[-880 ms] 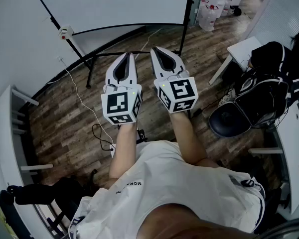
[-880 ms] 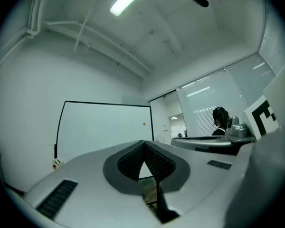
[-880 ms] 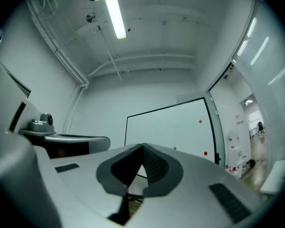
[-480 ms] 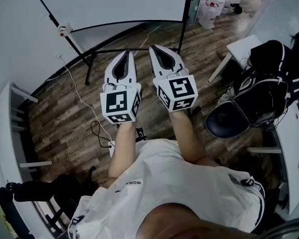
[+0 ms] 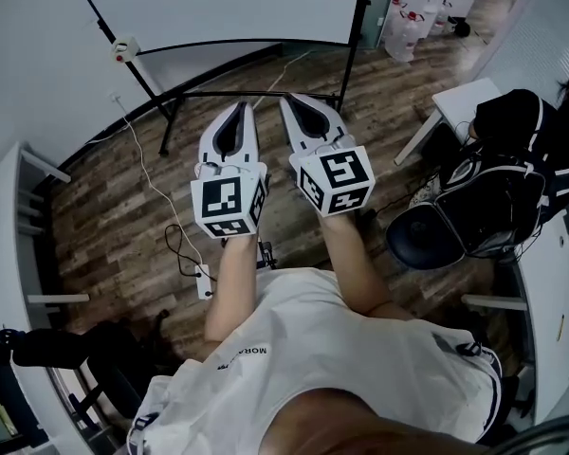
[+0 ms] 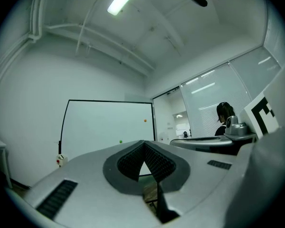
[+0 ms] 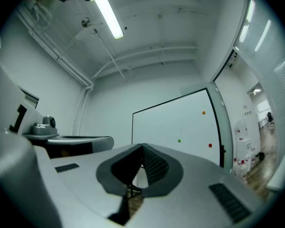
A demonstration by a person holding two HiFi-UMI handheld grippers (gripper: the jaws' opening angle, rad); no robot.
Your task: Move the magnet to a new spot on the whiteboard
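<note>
Left gripper (image 6: pixel 142 142) and right gripper (image 7: pixel 142 146): jaws fully closed, holding nothing. Magnets (image 7: pixel 179 140) stuck on whiteboard (image 7: pixel 171 122), well ahead of jaws. Likely small, light, rigid; pinch across rim, pull squarely against magnetic hold.

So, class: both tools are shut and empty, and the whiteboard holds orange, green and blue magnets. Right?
No: the third one is a red magnet, not blue, as the right gripper view shows. The left tool and right tool are shut and empty; the whiteboard also holds the orange magnet and green magnet.
</note>
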